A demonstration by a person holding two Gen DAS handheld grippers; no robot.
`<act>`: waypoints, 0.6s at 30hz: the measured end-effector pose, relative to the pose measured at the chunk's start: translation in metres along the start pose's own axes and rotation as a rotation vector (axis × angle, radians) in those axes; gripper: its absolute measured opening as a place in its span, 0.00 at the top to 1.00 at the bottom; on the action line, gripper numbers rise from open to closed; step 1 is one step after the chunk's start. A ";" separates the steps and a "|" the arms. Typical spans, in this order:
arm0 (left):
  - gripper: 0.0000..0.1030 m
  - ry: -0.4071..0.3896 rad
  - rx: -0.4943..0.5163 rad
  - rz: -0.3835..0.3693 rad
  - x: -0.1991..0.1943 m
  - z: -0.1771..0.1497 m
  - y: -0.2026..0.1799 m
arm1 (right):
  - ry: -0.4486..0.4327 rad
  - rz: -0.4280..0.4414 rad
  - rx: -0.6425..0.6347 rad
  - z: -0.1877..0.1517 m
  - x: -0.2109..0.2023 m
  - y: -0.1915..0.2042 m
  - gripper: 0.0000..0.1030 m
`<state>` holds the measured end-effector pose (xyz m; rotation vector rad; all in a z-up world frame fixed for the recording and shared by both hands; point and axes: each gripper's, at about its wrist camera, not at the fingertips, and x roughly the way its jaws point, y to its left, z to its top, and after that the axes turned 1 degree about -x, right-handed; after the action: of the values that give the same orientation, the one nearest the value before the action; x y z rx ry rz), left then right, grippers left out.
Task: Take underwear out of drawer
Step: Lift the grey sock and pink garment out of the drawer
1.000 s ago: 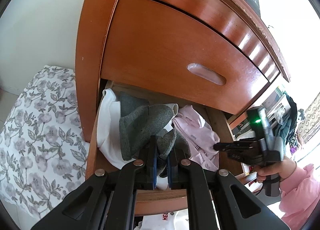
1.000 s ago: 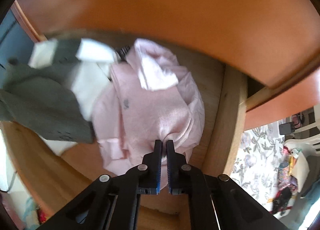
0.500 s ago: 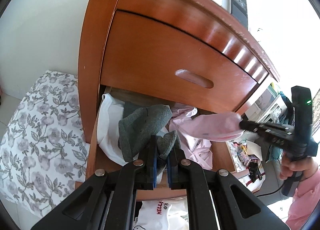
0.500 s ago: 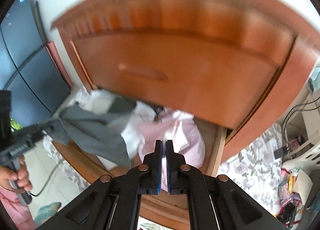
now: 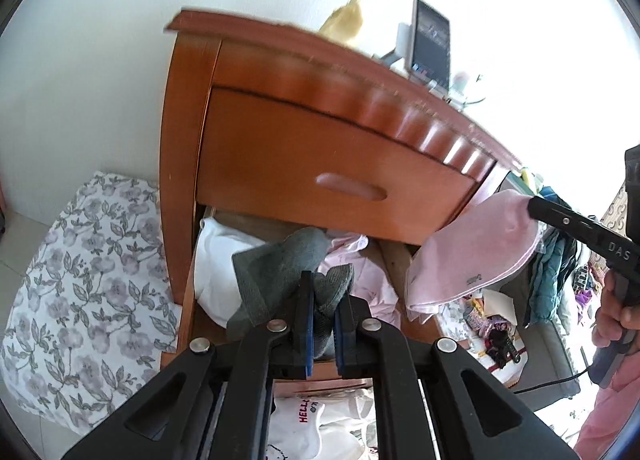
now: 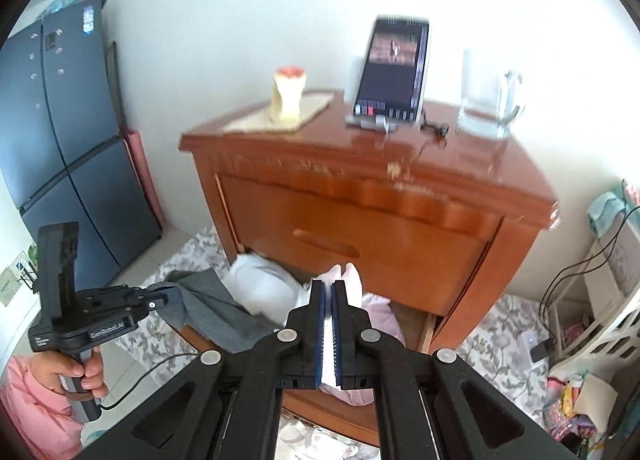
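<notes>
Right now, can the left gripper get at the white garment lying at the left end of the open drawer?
Probably not yet. The left gripper is shut on the grey underwear, which drapes over the white garment. The open drawer leaves the way in from above free, so the gripper looks able to reach once it sets the grey piece aside.

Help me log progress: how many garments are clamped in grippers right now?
2. The grey garment is pinched in the left gripper over the open drawer; the pink garment hangs from the right gripper, lifted beside it. More clothes stay in the drawer, some possibly hidden.
</notes>
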<state>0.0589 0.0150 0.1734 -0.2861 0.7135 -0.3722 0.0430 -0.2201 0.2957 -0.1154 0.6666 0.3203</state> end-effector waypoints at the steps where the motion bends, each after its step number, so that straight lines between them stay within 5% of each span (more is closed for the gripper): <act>1: 0.93 -0.012 0.004 -0.002 -0.005 0.001 -0.002 | -0.016 0.000 -0.004 0.001 -0.008 0.002 0.97; 18: 0.93 -0.240 0.155 -0.144 -0.122 0.009 -0.068 | -0.204 0.006 -0.036 -0.023 -0.122 0.021 0.97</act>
<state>-0.0358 0.0071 0.2758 -0.2315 0.4270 -0.5180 -0.0679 -0.2357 0.3540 -0.1136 0.4592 0.3445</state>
